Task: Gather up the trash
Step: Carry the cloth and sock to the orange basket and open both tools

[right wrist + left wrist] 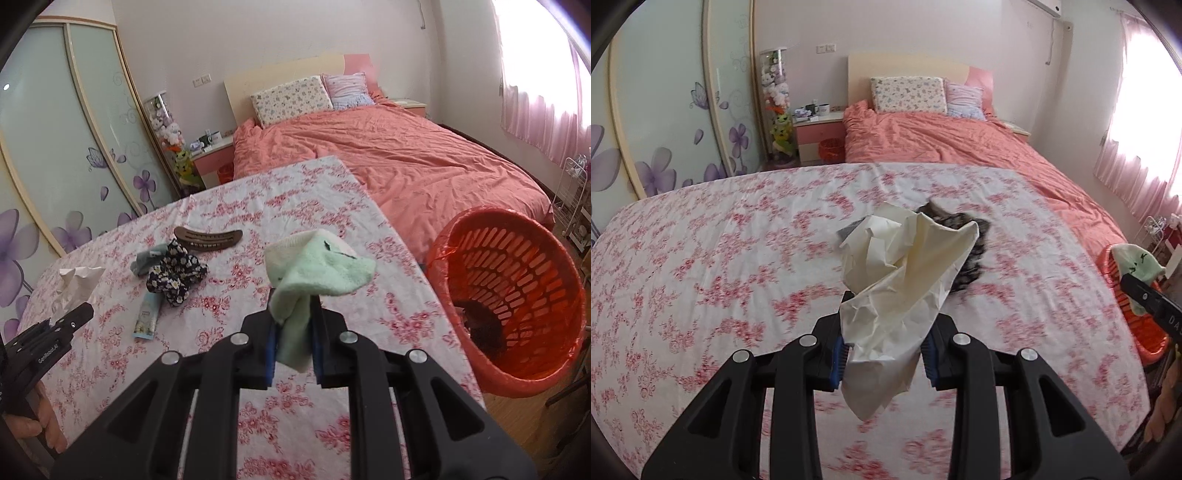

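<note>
Black fingers (849, 332) pinch crumpled cream paper (897, 266).

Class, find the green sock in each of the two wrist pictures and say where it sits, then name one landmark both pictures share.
Left wrist view: the green sock is at the far right edge, in front of the red basket.
Right wrist view: the green sock is at the centre, clamped in the right gripper, above the flowered table cover.
Shared landmark: the bed with the pink quilt.
</note>
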Action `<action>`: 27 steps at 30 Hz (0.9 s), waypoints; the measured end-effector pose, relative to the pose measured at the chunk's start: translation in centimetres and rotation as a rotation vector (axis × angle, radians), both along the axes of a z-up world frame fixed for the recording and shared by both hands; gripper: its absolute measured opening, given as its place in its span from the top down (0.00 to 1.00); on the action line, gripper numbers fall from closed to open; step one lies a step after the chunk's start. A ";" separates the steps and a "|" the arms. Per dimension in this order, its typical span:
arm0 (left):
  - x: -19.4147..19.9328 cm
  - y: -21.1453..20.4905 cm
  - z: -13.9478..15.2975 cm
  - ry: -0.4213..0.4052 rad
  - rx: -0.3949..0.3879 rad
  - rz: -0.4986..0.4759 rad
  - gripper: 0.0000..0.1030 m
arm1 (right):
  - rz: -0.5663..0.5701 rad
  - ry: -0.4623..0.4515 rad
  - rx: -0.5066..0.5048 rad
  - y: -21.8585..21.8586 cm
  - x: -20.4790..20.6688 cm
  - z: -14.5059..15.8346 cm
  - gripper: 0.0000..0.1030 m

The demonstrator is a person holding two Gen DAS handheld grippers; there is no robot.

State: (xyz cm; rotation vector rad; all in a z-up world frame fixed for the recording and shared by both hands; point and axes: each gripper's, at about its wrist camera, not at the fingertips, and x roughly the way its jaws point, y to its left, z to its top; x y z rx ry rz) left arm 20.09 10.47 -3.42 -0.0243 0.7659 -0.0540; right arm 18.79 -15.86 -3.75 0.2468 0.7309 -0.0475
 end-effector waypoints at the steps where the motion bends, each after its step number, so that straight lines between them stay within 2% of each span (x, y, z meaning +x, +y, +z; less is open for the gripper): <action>1: -0.1 -0.8 0.3 -0.001 -0.012 -0.013 0.68 | -0.006 -0.009 0.001 -0.4 -0.4 0.3 0.85; 9: -0.5 -6.3 1.7 -0.012 -0.058 -0.113 0.68 | -0.049 -0.080 0.006 -4.4 -3.6 2.7 0.85; 17: -0.7 -13.8 2.6 -0.019 -0.092 -0.267 0.68 | -0.145 -0.140 0.026 -10.5 -6.4 4.3 0.85; 27: 0.2 -24.4 2.2 0.003 -0.147 -0.494 0.68 | -0.266 -0.165 0.015 -17.8 -8.1 3.8 0.85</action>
